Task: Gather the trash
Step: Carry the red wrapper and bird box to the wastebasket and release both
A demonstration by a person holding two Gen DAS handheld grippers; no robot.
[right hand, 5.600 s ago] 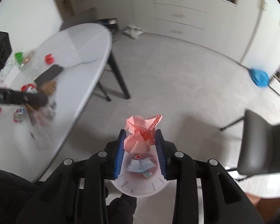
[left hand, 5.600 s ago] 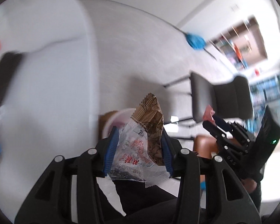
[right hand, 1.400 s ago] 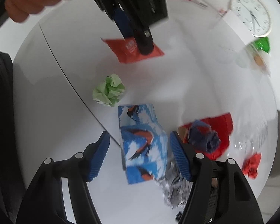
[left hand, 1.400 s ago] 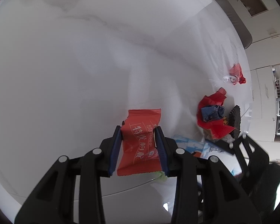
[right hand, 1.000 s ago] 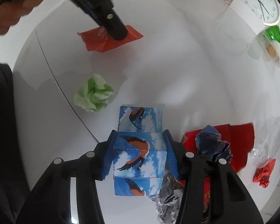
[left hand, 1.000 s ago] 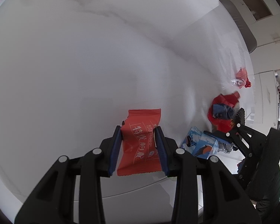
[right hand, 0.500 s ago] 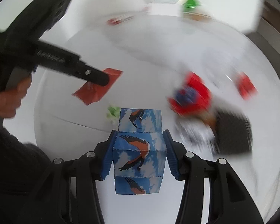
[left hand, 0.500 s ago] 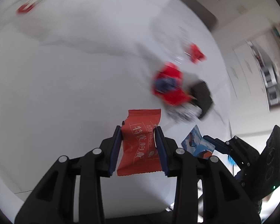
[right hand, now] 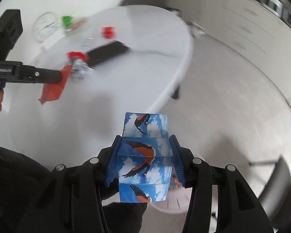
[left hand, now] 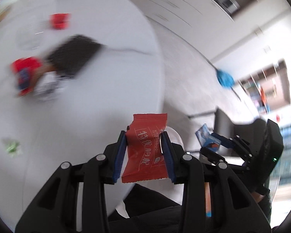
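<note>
My left gripper [left hand: 143, 149] is shut on a red snack wrapper [left hand: 145, 136] with white print, held above the edge of the white table [left hand: 106, 101]. A pale bin rim [left hand: 175, 136] peeks out right behind the wrapper. My right gripper [right hand: 144, 155] is shut on a flattened blue carton [right hand: 145, 165] printed with birds and clouds, over the bin [right hand: 174, 203] on the floor. In the left wrist view the right gripper [left hand: 211, 143] shows at the right with the carton [left hand: 202, 134]. The right wrist view has the left gripper [right hand: 60, 75] with the red wrapper [right hand: 53, 91].
On the table lie a black flat object [right hand: 106, 52], a red and silver wrapper pile [right hand: 77, 62], a small red piece [right hand: 107, 32], a green ball [left hand: 11, 147] and a clock [right hand: 45, 27]. A grey chair [right hand: 277, 184] and blue mop [left hand: 225, 78] stand on the floor.
Both grippers have swung from over the table's middle to its edge and rolled round, each keeping its hold. The floor, chair and bin have come into view.
</note>
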